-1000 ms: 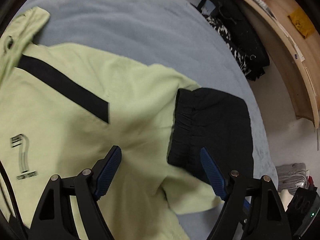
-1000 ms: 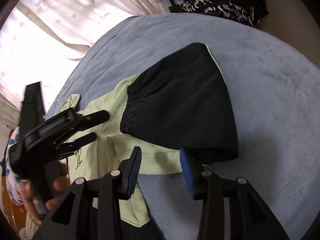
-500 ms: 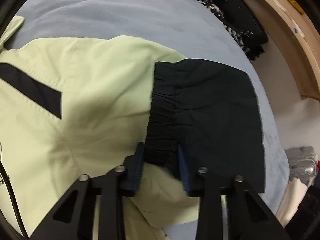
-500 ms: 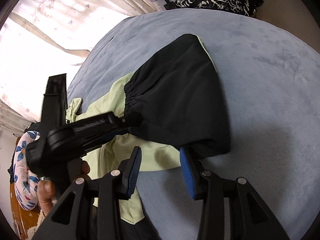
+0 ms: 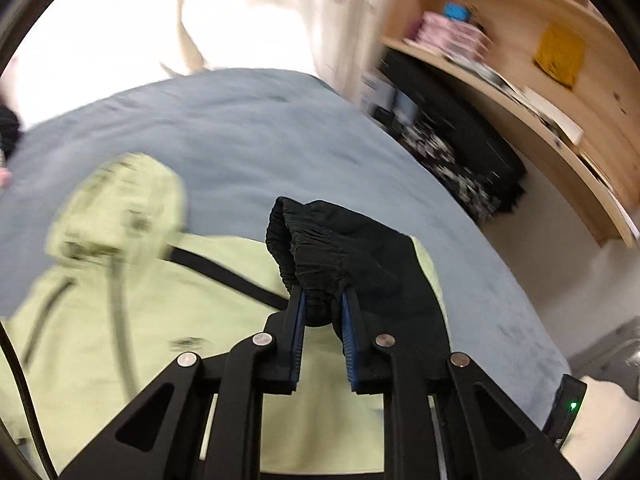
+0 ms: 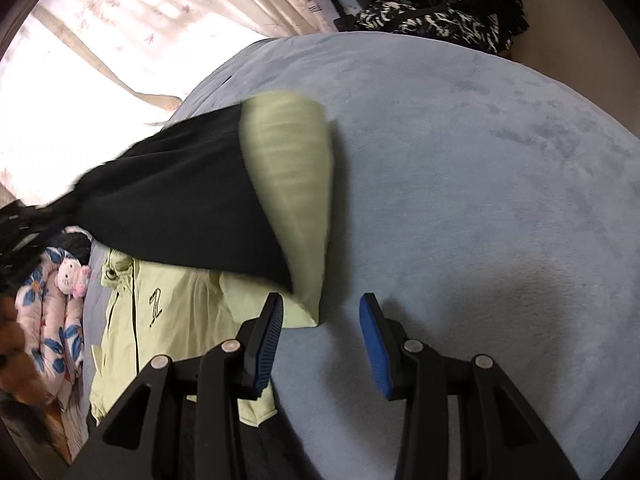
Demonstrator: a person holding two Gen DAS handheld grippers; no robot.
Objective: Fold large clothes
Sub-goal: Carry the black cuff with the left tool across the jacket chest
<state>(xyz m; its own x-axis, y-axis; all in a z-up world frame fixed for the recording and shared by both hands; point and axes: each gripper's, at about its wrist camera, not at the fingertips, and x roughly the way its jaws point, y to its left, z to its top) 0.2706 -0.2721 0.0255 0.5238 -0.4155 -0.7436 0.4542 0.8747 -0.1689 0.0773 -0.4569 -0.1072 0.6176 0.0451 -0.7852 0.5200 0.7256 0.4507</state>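
We've got the left gripper [image 5: 323,304] clamped on the jacket's [image 5: 132,340] black elastic cuff [image 5: 308,248], jaws just closing on it, sleeve lifted over the bed's [image 6: 480,160] middle. Right gripper [image 6: 320,320] hangs apart, empty, near the sleeve fold. Risk imo: cuff's bunchy, could slip out mid-swing bc the grip's only on the gathered edge.

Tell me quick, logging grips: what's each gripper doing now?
Left gripper: closed on the black cuff.
Right gripper: open, holding nothing.
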